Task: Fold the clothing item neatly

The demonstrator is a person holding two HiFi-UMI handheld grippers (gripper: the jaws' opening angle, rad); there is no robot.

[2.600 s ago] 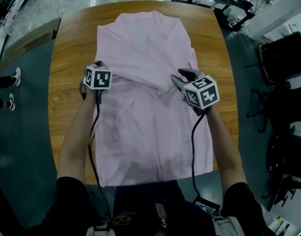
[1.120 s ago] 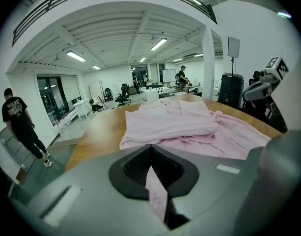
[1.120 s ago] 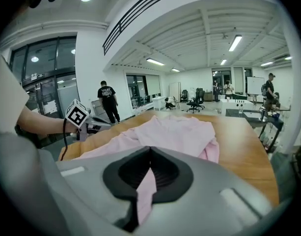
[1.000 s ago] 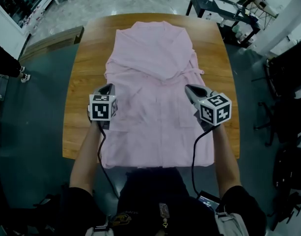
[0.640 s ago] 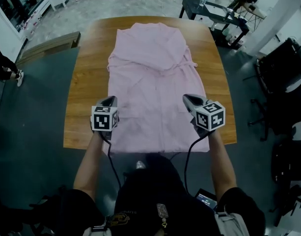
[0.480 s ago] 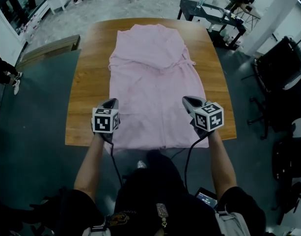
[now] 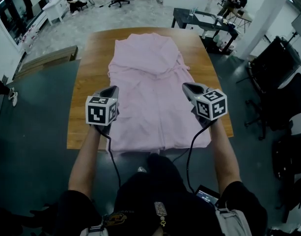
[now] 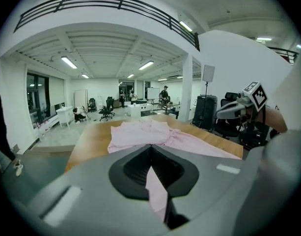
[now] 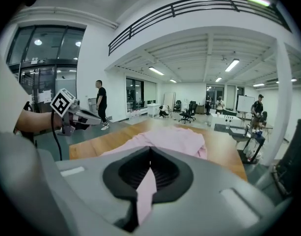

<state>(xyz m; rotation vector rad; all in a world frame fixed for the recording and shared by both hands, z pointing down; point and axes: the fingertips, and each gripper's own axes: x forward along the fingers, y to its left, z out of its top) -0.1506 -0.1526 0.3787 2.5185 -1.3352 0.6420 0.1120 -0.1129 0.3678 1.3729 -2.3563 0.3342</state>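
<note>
A pink robe (image 7: 150, 77) lies flat and lengthwise on the wooden table (image 7: 91, 58), its hem at the near edge. My left gripper (image 7: 112, 89) is over the robe's left side and my right gripper (image 7: 185, 86) over its right side, both above the lower half. In the left gripper view the left gripper (image 8: 151, 149) is shut on a strip of pink cloth (image 8: 157, 191). The right gripper (image 9: 150, 154) pinches a like strip of pink cloth (image 9: 146, 191). Each gripper also shows in the other's view, the right gripper (image 8: 236, 109) and the left gripper (image 9: 74, 114).
A dark desk (image 7: 204, 21) stands beyond the table's far right corner, with black office chairs (image 7: 278, 68) to the right. A wooden bench (image 7: 47, 58) lies to the left of the table. People stand and sit far off in the hall.
Both grippers, still shut, have drawn back from the robe's middle toward its lower half and the near table edge. The head view has pulled back and shows more of the room.
</note>
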